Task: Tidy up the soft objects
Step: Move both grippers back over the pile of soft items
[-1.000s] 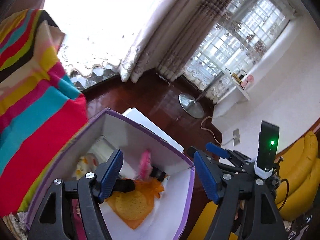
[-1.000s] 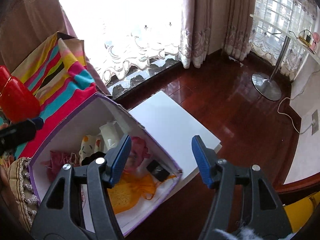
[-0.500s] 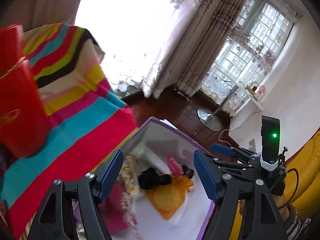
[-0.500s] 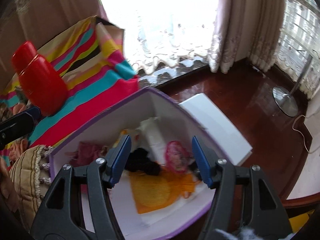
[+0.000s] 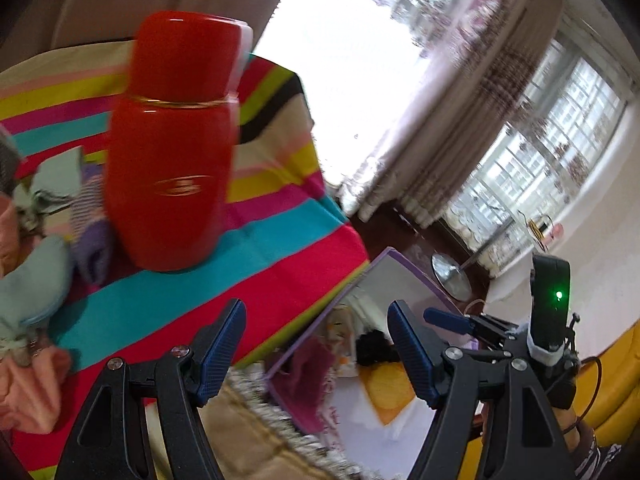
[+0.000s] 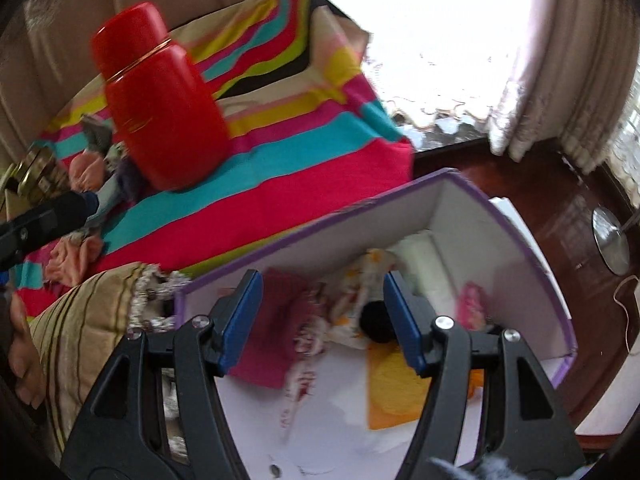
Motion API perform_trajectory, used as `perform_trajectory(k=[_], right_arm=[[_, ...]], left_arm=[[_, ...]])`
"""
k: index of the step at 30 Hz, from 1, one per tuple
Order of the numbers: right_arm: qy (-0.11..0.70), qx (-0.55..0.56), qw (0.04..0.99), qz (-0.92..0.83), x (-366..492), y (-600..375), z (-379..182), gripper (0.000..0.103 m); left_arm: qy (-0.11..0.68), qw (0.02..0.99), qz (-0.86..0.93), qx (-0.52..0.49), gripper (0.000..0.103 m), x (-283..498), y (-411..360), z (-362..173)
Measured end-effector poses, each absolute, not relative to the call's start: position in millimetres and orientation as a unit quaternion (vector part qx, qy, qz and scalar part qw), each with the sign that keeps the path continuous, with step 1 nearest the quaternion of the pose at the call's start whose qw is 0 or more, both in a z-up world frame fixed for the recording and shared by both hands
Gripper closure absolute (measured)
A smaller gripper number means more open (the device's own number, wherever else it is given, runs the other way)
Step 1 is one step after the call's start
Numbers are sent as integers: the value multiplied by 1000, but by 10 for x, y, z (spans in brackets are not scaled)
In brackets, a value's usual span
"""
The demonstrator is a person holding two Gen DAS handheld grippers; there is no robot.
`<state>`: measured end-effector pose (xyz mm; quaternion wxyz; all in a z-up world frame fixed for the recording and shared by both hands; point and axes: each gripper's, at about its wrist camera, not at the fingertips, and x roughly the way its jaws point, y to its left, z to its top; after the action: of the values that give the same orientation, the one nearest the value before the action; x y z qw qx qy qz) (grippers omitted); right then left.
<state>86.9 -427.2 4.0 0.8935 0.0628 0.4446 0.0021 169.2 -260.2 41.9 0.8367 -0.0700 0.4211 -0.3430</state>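
The left tool (image 5: 314, 346) hung with its blue-padded fingers spread wide and nothing between them, poised over the near edge of the striped cloth (image 5: 248, 280) where it met the purple-rimmed box (image 5: 384, 268). The right tool (image 6: 322, 314) was just as wide apart and just as empty, sitting right above the open box (image 6: 520, 240). And inside that white-lined box lay the soft things: a magenta cloth (image 6: 272, 320) on the left, a floral-patterned piece (image 6: 360, 276) behind it, a black bundle (image 6: 374, 322) in the middle, an orange pouch (image 6: 394, 392) on the floor of the box toward the front, and a small pink item (image 6: 472, 308) against the right wall. More soft pieces sat out on the striped cloth, well apart from the box: a peach-coloured bundle (image 5: 28, 392), a pale teal piece (image 5: 36, 280) and a purple striped one (image 5: 90, 220) beside the tall red flask (image 5: 172, 152), which stood upright on the stripes. A fringed beige cushion (image 6: 80, 344) pressed up against the box's left corner. Both views were smeared with motion blur.
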Motion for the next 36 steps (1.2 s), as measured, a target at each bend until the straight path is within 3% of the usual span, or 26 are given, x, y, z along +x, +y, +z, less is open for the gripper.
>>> perform_trajectory(k=[13, 22, 36], right_arm=[[458, 47, 883, 87, 1110, -3433, 63, 37], [476, 96, 859, 159, 1328, -2842, 68, 37], [508, 152, 830, 174, 1992, -2019, -74, 37]], left_arm=[[402, 867, -264, -129, 29, 1928, -1715, 431], [377, 888, -179, -192, 29, 2111, -879, 443], [380, 881, -81, -270, 29, 2363, 47, 60]])
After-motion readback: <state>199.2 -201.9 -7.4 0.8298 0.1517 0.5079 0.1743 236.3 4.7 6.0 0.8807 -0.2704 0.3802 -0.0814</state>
